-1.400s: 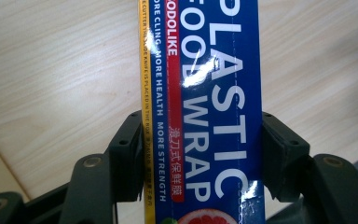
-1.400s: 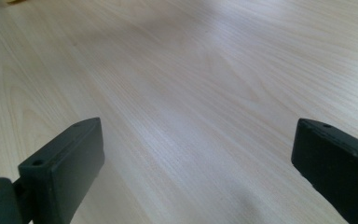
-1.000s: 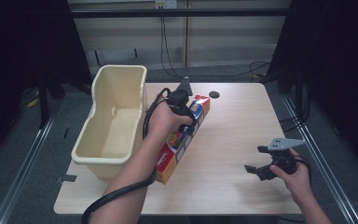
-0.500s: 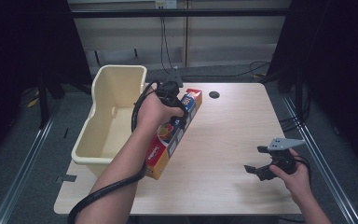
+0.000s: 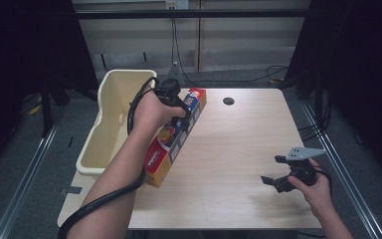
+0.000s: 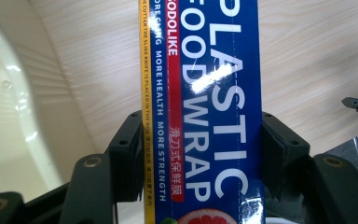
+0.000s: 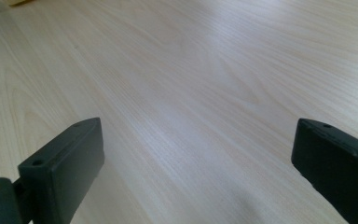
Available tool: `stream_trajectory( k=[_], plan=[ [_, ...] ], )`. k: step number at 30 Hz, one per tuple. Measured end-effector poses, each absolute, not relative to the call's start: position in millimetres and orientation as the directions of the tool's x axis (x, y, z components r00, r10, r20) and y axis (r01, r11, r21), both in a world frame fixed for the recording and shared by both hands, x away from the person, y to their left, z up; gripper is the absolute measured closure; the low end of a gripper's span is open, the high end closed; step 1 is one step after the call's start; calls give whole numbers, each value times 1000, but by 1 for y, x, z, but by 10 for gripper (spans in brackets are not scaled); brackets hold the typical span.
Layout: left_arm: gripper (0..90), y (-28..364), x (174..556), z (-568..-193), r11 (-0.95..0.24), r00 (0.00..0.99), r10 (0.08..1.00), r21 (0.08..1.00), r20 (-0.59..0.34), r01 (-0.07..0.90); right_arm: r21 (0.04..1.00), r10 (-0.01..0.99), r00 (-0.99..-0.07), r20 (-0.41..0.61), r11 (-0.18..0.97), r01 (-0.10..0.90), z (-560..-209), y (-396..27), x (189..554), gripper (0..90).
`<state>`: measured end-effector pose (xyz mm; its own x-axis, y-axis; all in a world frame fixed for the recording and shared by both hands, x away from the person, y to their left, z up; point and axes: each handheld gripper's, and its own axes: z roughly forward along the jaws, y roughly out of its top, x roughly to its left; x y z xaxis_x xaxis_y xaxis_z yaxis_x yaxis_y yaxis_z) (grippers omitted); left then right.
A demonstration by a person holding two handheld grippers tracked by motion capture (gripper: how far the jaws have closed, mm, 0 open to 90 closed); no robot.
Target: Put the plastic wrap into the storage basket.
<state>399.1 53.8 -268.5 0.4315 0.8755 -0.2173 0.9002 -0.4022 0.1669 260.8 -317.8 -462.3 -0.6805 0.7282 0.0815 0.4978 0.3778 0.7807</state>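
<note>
We judge the plastic wrap box (image 5: 175,134) light, stiff, glossy; left gripper (image 5: 175,102) clamps its narrow sides, along table's left edge beside bin (image 5: 110,124); right gripper (image 5: 278,172) open, empty

Looks like a lab recording bay: bare wooden table (image 5: 238,149) ringed by black curtains (image 5: 25,59), floor rails (image 5: 25,174) and loose cables (image 5: 278,74).

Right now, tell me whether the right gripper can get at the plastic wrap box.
Probably yes: the right gripper is open, with bare table between it and the plastic wrap box, though the left gripper already clamps the box.
</note>
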Motion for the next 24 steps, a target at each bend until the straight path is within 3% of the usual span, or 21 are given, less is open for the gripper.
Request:
stream_trajectory(
  k=[24],
  plan=[
    [416,84,398,-244,-354,389,898,186,-206,916,782,726,-683,78,380,493,-461,-317,260,23]
  ],
)
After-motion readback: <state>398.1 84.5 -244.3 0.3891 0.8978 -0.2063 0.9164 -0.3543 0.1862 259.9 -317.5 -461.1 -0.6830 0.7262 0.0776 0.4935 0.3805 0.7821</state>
